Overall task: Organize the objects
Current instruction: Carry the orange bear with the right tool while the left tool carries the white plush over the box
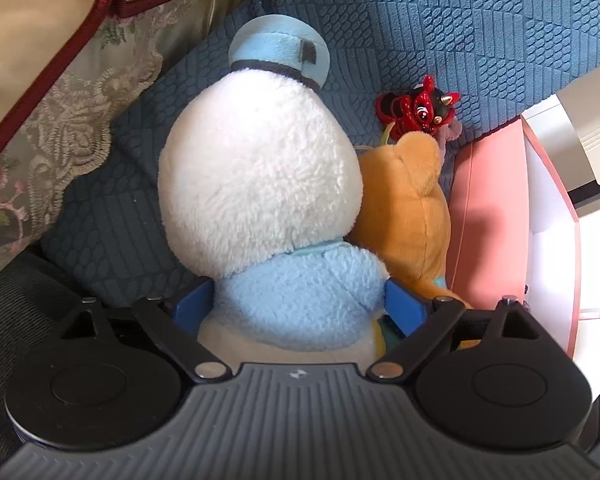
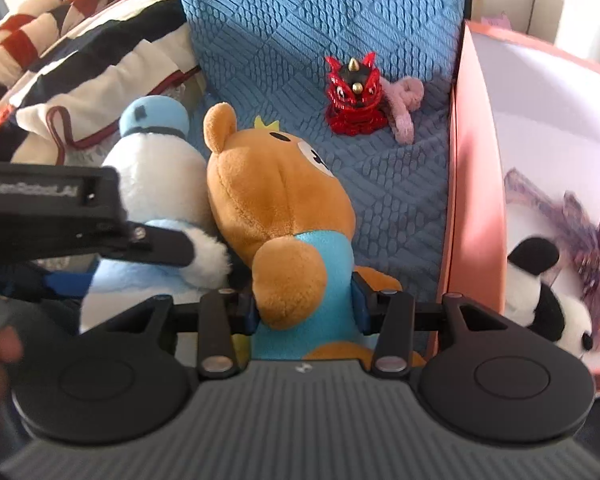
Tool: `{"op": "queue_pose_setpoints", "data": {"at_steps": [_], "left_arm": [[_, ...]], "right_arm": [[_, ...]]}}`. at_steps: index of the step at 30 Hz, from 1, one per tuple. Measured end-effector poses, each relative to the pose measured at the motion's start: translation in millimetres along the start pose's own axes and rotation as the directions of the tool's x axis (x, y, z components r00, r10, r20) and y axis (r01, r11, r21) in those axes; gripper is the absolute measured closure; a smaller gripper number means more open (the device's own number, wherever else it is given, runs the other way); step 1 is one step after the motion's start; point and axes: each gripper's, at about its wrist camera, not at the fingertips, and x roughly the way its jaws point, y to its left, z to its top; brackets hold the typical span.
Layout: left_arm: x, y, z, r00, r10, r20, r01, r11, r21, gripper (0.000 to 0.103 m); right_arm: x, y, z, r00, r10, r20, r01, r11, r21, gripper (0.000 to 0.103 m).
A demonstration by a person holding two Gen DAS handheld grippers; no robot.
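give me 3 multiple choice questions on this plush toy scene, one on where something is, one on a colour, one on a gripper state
1. Where is the panda plush?
A. inside the pink box
B. on the blue cover beside the red figurine
C. in the left gripper

2. What colour is the cap of the white plush?
A. red
B. light blue
C. orange

3. What is the right gripper doing?
A. open above the box
B. closed on nothing
C. closed on the orange bear plush

Key: 1 A, it lies within the pink box walls in the right wrist view. 2 B, its cap is pale blue with a dark band. 3 C, the blue pads press the orange bear plush at its torso on both sides.
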Motion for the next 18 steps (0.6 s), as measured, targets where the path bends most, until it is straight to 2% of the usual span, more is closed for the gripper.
{"op": "queue_pose_setpoints", "data": {"at_steps": [6, 12, 18], "left_arm": [[7, -4, 2, 1.000, -0.008, -0.001, 0.008, 1.000, 0.018, 0.007], [10, 0, 6, 1.000, -0.025, 0.007, 0.025, 1.000, 0.004, 0.006], [15, 6, 8, 0.999, -0.049, 0.021, 0.050, 0.999, -0.018, 0.007]], "right_arm": [[15, -3, -5, 0.999, -0.010, -0.053, 0.011, 1.000, 0.020, 0.054], [29, 0, -2, 0.997, -0.031, -0.069, 0.032, 0.999, 0.004, 0.045], [40, -9, 2, 0.997, -0.006, -0.079, 0.006, 1.000, 0.000, 0.043]]}}
